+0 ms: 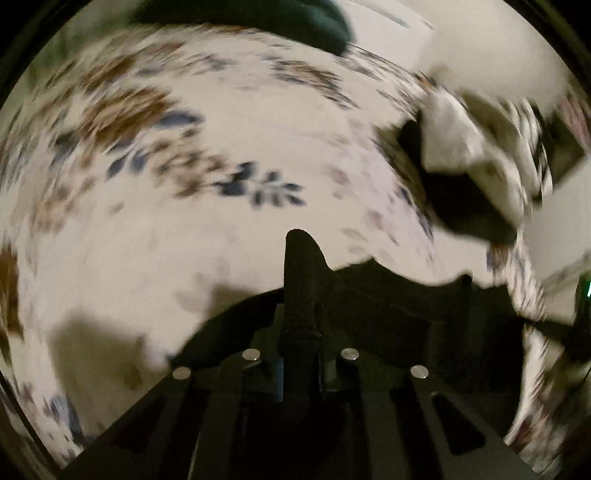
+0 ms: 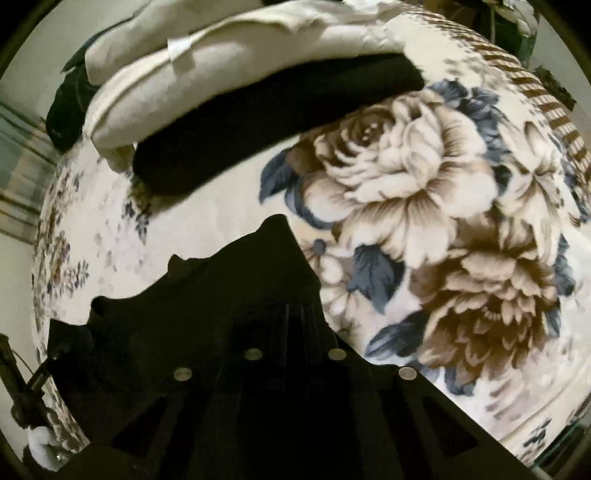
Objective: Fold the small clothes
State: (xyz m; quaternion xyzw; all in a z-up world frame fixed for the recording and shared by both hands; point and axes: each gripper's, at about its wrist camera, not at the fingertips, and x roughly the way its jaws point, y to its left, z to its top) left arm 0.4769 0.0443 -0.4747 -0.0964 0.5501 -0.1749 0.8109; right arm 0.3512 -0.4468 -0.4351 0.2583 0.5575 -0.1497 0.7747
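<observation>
Risk at this moment lies chiefly in the grips. Left gripper [image 1: 299,236] has its fingers pressed together, with the edge of a black garment [image 1: 388,295] running off to the right from them; the fabric appears pinched, though the dark cloth against dark fingers leaves the hold itself hard to confirm. The left view is heavily smeared, which suggests fast motion; a thin pinch on soft cloth could slip free under such a pull, and the garment would drop in a crumple. Right gripper [image 2: 277,225] likewise has its fingers closed, seemingly on the opposite part of the same black garment [image 2: 229,295], which hangs between the two. If the two hands travel unevenly, the cloth may twist or sag, and the fold would come out skewed. A second hazard is the stack of folded clothes [image 2: 240,96], cream pieces over a dark one, lying near the right gripper's path: a swinging hem could drag it askew.

Surface: a floral blanket [image 2: 424,192] printed with large brown and cream roses and blue leaves, with a striped border at its far edge. Whether it covers a bed or a desk cannot be told. A dark green item [image 1: 295,22] lies at its far edge. Pale walls or floor surround it; lighting is dim.
</observation>
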